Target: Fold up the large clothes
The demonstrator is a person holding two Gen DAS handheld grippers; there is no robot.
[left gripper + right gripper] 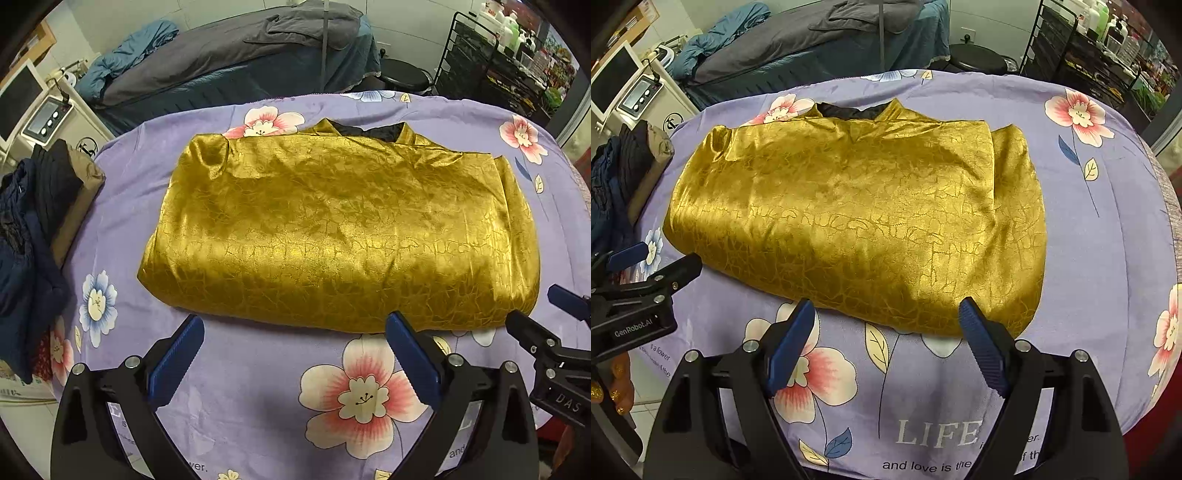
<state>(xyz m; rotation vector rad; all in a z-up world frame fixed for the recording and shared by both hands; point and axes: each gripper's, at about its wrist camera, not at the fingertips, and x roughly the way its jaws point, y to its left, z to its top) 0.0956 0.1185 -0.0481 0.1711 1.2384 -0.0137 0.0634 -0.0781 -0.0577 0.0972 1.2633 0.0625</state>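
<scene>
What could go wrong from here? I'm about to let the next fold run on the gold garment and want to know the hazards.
1. The gold garment looks slick and glossy; its layers could slide apart when lifted.
2. Left gripper and right gripper, both open, stand close together at the near edge; they might collide.
3. The dark clothes sit at the table's left edge and could get knocked off.

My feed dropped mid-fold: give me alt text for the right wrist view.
A folded gold garment lies flat on a purple floral sheet. The right gripper hangs open and empty at its near edge, the left gripper at the frame's left.
</scene>
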